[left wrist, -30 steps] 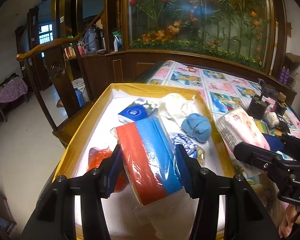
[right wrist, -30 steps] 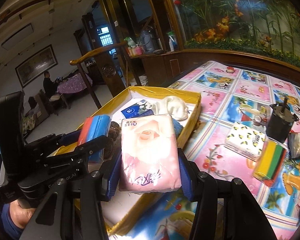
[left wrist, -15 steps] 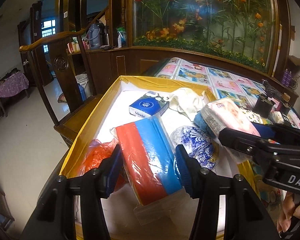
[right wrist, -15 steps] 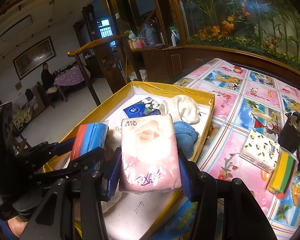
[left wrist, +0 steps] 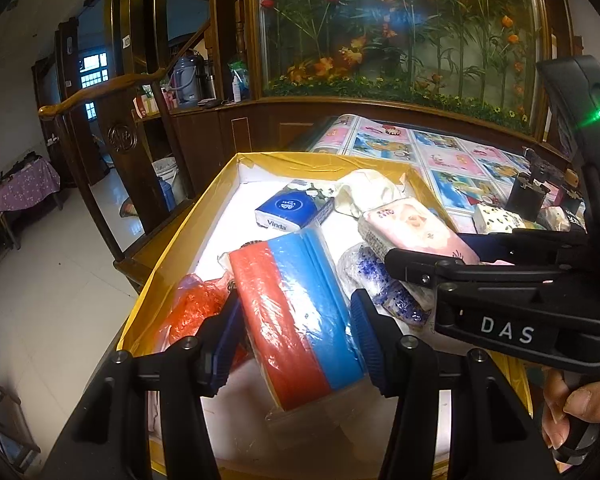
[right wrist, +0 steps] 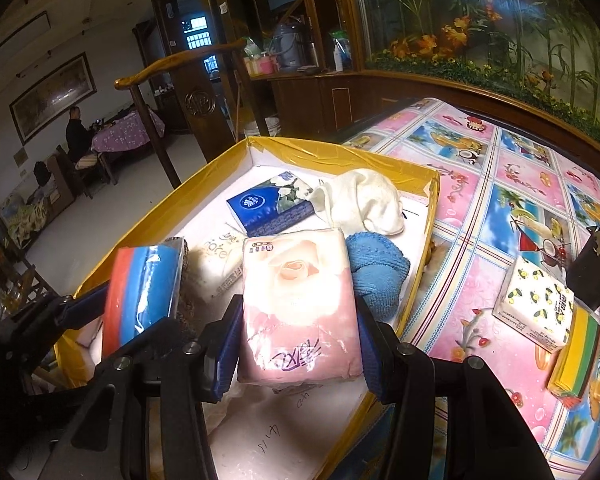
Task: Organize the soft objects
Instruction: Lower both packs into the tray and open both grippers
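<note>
a soft red-and-blue film-wrapped tissue pack (left wrist: 300, 320) is clamped between the pads of the left tool (left wrist: 296, 332), its long axis running away along the fingers, above the near end of the yellow-rimmed white box (left wrist: 172, 240). a pink rose-printed glossy tissue pack (right wrist: 298, 312) is likewise gripped lengthwise by the right tool (right wrist: 296, 332), over the box's right rim.

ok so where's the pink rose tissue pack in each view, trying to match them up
Left wrist view: the pink tissue pack sits right of centre, clamped in the right gripper that enters from the right, over the yellow-rimmed box.
Right wrist view: the pack fills the lower centre, gripped between the blue pads.
Shared landmark: the blue Vinda tissue pack lying at the box's far end.
</note>
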Motion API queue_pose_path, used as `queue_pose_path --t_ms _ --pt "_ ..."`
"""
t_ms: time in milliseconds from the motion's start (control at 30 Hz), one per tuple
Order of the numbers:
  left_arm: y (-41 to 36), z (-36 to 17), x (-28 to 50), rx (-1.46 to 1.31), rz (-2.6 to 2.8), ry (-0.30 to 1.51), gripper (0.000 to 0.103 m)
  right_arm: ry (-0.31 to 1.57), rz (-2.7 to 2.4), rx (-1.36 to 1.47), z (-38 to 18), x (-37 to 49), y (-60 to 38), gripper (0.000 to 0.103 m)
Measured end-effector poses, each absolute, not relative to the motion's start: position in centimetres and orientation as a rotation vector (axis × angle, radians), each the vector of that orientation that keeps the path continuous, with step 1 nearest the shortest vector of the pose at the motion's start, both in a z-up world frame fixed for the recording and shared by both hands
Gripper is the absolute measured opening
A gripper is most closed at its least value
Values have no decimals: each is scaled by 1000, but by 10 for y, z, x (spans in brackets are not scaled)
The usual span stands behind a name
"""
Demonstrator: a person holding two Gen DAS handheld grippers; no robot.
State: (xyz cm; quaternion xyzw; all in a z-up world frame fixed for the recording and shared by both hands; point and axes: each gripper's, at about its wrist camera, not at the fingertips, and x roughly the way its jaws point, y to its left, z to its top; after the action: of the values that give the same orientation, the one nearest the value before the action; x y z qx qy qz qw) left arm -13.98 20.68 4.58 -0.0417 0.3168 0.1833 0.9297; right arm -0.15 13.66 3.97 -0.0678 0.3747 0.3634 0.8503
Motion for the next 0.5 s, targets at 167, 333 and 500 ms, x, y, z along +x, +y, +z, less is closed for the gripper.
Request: queue_pose_path --t_ms 167,333,500 --pt "207 46 -140 -84 376 649 53 787 767 -157 38 -3 138 57" --pt "207 46 -140 -85 376 649 55 791 769 -162 37 -4 138 58" --pt "208 43 -142 -92 378 651 59 779 764 -188 38 -8 139 61"
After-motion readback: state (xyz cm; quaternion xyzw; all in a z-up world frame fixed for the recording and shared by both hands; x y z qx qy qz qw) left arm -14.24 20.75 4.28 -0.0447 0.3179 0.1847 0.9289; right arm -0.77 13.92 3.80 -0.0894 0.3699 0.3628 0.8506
